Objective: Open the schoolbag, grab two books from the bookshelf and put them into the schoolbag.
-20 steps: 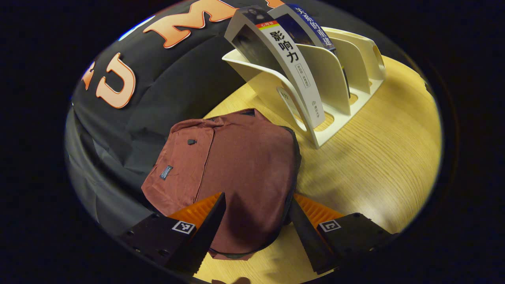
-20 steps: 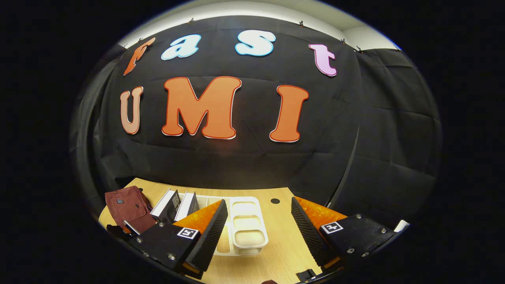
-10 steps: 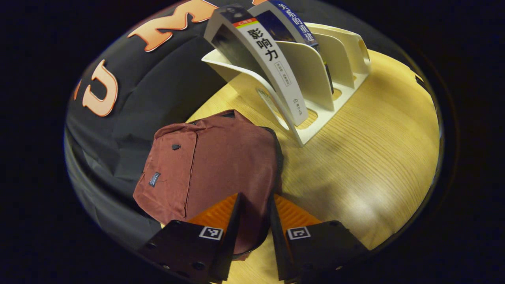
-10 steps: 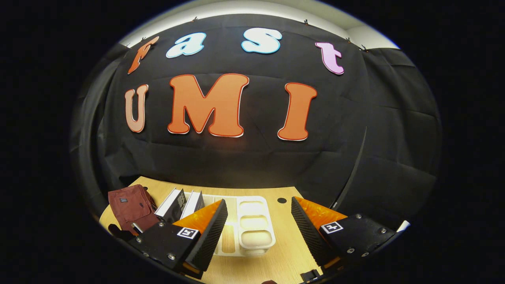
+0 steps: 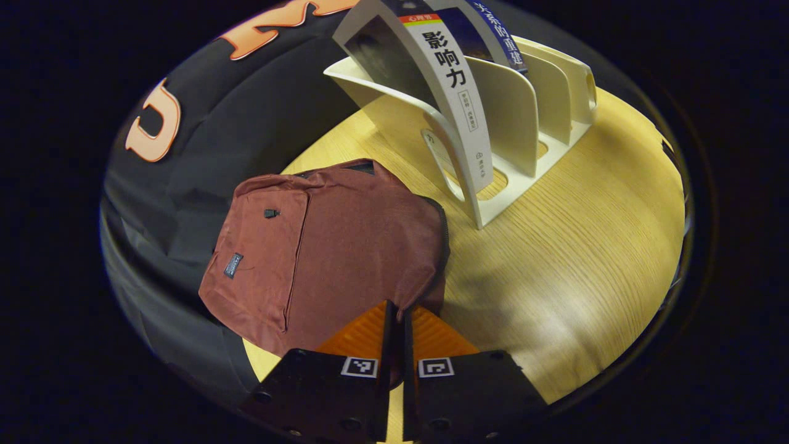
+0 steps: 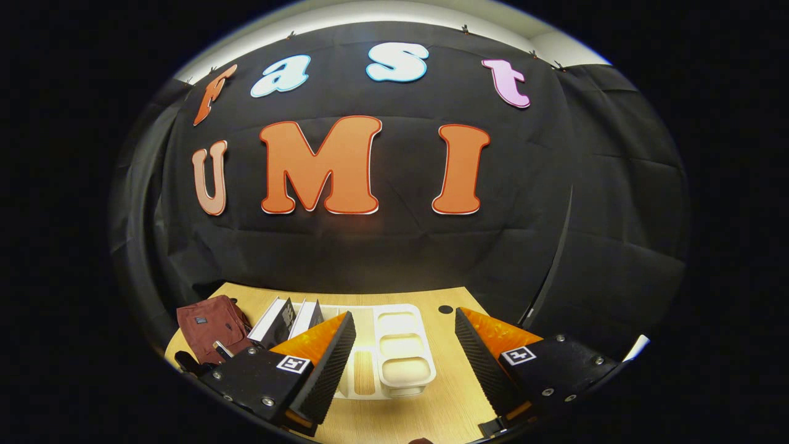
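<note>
Bookshelf [image 5: 499, 117] just beside schoolbag [image 5: 327, 253]; two books [image 5: 453, 92] slotted.

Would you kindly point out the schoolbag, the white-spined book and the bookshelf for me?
schoolbag [image 5: 345, 246]: left gripper view, middle of its front panel.
white-spined book [image 5: 459, 105]: left gripper view, on the spine.
bookshelf [image 5: 511, 117]: left gripper view, on a divider wall.
</note>
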{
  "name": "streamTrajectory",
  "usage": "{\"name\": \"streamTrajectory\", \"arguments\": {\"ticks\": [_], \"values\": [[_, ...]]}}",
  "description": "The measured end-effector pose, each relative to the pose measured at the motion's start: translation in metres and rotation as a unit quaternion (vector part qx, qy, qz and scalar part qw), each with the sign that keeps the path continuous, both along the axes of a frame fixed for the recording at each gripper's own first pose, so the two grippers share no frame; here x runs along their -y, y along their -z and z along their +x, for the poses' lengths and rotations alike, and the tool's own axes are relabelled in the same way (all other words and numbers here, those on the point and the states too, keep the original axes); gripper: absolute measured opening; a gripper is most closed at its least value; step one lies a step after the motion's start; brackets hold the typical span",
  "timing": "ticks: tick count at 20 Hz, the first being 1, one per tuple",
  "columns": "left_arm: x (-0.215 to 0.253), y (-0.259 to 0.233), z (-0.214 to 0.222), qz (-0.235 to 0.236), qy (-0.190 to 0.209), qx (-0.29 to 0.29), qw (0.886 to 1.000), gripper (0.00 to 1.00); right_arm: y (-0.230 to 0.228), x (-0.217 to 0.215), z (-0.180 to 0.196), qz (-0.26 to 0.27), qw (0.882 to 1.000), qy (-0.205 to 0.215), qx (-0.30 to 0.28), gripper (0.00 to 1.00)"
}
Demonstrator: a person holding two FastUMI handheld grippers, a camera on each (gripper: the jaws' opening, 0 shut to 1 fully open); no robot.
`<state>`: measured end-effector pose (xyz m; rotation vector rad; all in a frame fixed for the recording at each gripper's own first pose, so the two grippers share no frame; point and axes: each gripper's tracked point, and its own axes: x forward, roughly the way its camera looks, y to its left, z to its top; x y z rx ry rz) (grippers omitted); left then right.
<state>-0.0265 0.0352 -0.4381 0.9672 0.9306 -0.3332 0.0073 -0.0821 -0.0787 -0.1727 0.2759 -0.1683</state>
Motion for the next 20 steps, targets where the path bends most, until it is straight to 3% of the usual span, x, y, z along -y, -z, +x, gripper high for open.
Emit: {"name": "streamTrajectory", "arguments": {"ticks": [3, 9, 15, 20], "values": [[-0.002, -0.003, -0.007, -0.013, -0.001, -0.039, 0.999, 0.02, -0.003, -0.002, -0.003, 0.019, 1.0, 0.008, 0.01, 0.96], [0.0, -0.05, -0.006, -0.07, -0.013, -0.1, 0.992, 0.01, -0.002, -0.004, -0.013, 0.046, 0.998, 0.028, 0.018, 0.96], [-0.005, -0.134, 0.024, -0.109, -0.01, -0.111, 0.988, 0.01, 0.003, -0.015, -0.02, 0.091, 0.995, 0.034, 0.016, 0.96], [-0.022, -0.196, 0.072, -0.098, 0.009, -0.082, 0.992, 0.0, 0.007, -0.023, -0.025, 0.103, 0.994, 0.043, 0.017, 0.96]]}}
